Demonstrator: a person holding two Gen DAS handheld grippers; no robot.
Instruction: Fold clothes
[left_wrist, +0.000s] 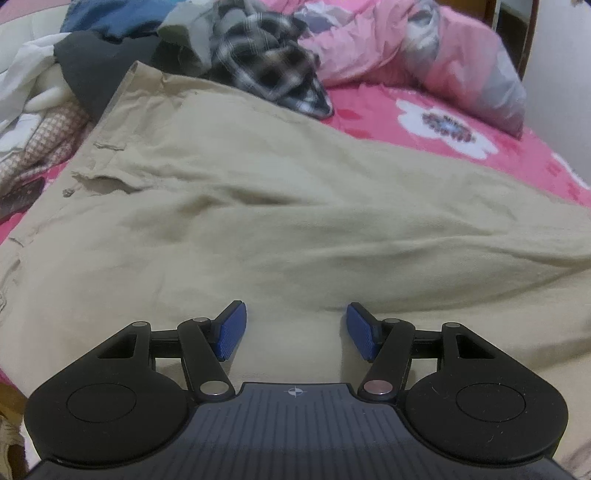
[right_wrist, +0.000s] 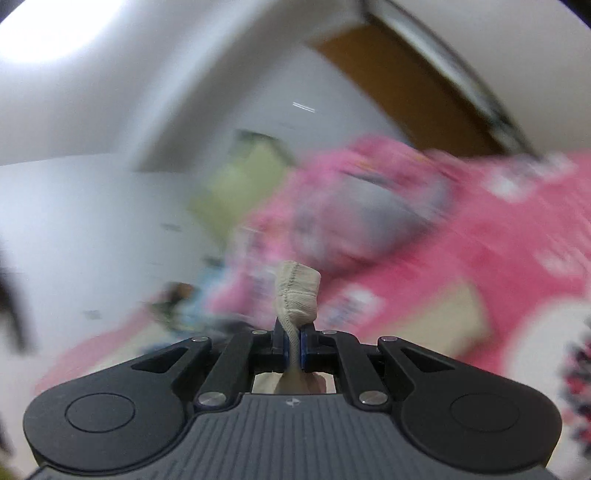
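Beige trousers (left_wrist: 280, 206) lie spread across the pink flowered bed (left_wrist: 443, 122), waistband and pocket slit towards the left. My left gripper (left_wrist: 293, 328) hovers low over the near part of the trousers, open, its blue pads (left_wrist: 231, 328) apart with only flat cloth below them. In the right wrist view my right gripper (right_wrist: 293, 341) is shut on a bunched beige hem (right_wrist: 297, 291) with a stitched seam, which sticks up beyond the fingertips. That view is badly blurred.
A heap of clothes sits at the head of the bed: a black-and-white plaid shirt (left_wrist: 266, 62), blue fabric (left_wrist: 110, 18), white and dark garments (left_wrist: 48, 77). A pink quilt (left_wrist: 424, 48) lies bunched at the right. A white wall and a wooden door frame (right_wrist: 406, 81) stand beyond.
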